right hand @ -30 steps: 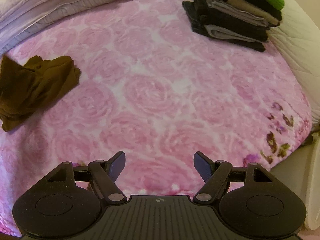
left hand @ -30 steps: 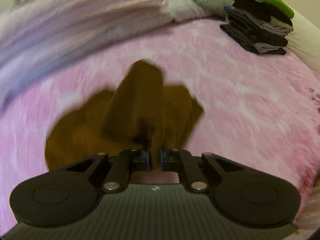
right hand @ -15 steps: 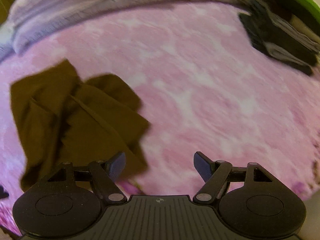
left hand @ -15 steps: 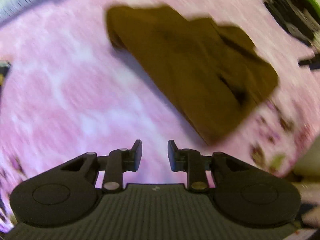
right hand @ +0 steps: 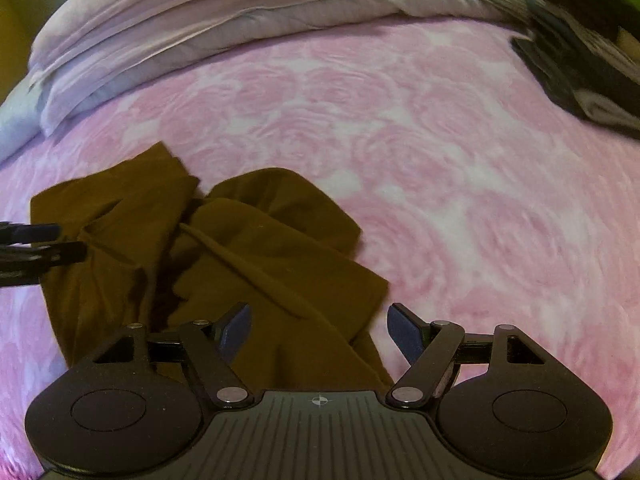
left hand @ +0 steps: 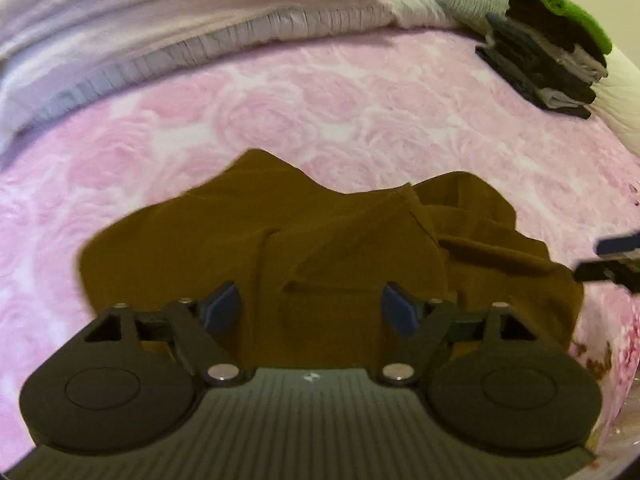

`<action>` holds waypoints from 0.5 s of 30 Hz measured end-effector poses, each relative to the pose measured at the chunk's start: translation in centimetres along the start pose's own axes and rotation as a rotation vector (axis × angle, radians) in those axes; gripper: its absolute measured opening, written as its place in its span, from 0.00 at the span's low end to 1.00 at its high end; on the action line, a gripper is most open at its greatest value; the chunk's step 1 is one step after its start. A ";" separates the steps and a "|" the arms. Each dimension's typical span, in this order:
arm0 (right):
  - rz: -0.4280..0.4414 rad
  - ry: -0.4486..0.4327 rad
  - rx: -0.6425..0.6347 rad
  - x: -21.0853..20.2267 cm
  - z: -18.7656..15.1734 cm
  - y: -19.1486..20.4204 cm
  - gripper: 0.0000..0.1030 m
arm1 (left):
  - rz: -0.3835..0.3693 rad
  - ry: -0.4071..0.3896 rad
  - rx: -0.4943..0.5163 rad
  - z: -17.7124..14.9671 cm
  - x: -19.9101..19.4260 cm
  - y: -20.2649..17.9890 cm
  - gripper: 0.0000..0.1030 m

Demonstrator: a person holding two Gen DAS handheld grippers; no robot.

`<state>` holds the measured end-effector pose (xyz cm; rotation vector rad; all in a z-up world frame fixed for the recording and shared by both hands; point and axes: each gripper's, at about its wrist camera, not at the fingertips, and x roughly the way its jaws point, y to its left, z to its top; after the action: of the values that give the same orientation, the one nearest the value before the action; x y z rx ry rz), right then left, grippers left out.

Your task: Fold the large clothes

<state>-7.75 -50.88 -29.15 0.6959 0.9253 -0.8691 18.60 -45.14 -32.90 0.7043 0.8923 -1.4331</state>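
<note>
Brown garment lying crumpled on my pink rose-print bedspread (left hand: 280, 112), both grippers above it.

At the left, my left gripper (left hand: 312, 308) is opening its jaws, nothing pinched between them; the brown garment (left hand: 248, 240) lies loose underneath. My right gripper (right hand: 320, 326) hangs spread wide and empty over the cloth's right edge. Far right stands a stack of folded clothes (left hand: 548, 60).
</note>
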 end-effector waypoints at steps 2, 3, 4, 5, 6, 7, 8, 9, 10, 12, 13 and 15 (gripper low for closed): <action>-0.011 0.004 0.026 -0.4 -0.9 -0.8 0.70 | -0.038 0.045 -0.032 0.1 2.2 0.1 0.46; -0.023 0.009 0.036 -0.5 -1.4 -1.2 0.70 | -0.074 0.059 -0.048 0.0 2.8 0.1 0.25; -0.032 0.011 0.043 -0.8 -1.8 -1.6 0.70 | -0.079 0.048 -0.057 -0.3 2.6 0.0 0.18; -0.038 0.011 0.050 -1.1 -2.2 -1.9 0.70 | -0.081 0.025 -0.059 -0.5 2.0 0.1 0.06; -0.039 0.011 0.058 -1.4 -2.6 -2.3 0.70 | -0.080 0.009 -0.070 -0.9 0.9 0.3 0.06; -0.038 0.009 0.063 -1.7 -2.8 -2.3 0.70 | -0.068 -0.015 -0.096 -1.6 -0.6 0.7 0.06; -0.033 0.003 0.066 -2.0 -3.0 -2.4 0.70 | -0.050 -0.037 -0.120 -2.5 -2.2 1.2 0.05; -0.022 -0.005 0.062 -2.4 -3.0 -2.3 0.70 | -0.017 -0.063 -0.159 -3.8 -4.4 2.0 0.05; -0.011 -0.013 0.054 -2.6 -3.0 -2.1 0.70 | 0.021 -0.072 -0.221 -5.3 -6.6 3.0 0.05; 0.012 -0.024 0.030 -2.7 -2.7 -1.5 0.70 | 0.117 -0.063 -0.375 -9.0 -10.7 5.3 0.05; 0.024 -0.029 0.015 -2.6 -2.5 -1.0 0.70 | 0.183 -0.043 -0.478 -11.7 -12.8 6.6 0.05; 0.044 -0.031 -0.002 -2.0 -2.2 -0.3 0.70 | 0.284 0.038 -0.623 -16.3 -15.5 8.5 0.06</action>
<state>-9.51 -48.53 -28.36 0.6965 0.8801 -0.8375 26.58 -22.77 -29.07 0.3640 1.1434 -0.8229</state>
